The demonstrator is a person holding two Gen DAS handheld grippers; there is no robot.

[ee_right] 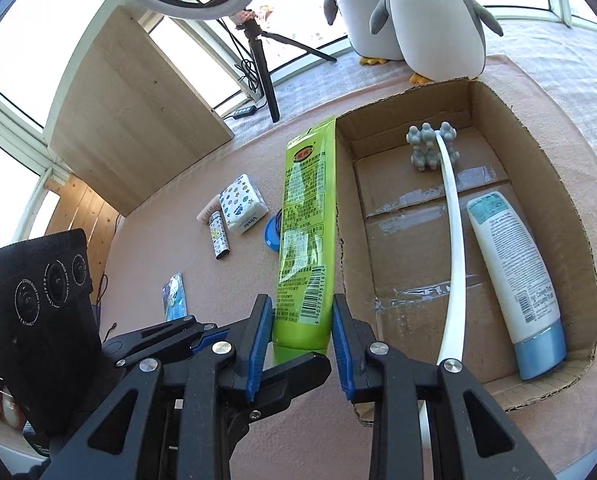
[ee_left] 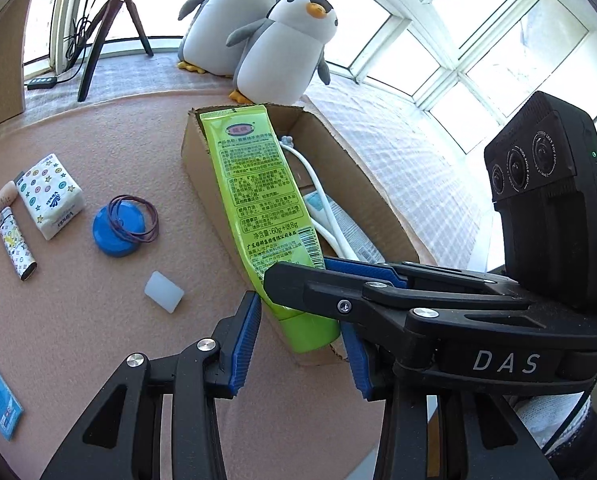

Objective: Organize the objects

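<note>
Green plastic tube (ee_right: 304,236) is clamped at its cap end in our right tool (ee_right: 300,334), over the left wall of the brown cardboard box (ee_right: 578,240). Our left tool (ee_left: 298,344) is open and empty. The box already holds a white bottle (ee_right: 510,276) and a white-handled massager (ee_right: 452,216). On the desk (ee_left: 98,312) remain the tissue pack (ee_left: 50,196), blue lid (ee_left: 116,232) and smaller items.

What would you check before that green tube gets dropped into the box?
1. Right gripper clamps the green tube near its cap: ok.
2. Left gripper open, pads clear of the tube: cannot tell, it sits very close.
3. Tube over the box: not ok, it hangs along the left wall.
4. Free floor inside the box beside the white massager and white bottle: ok.
5. Tube's far end clear of the wall: cannot tell.
</note>
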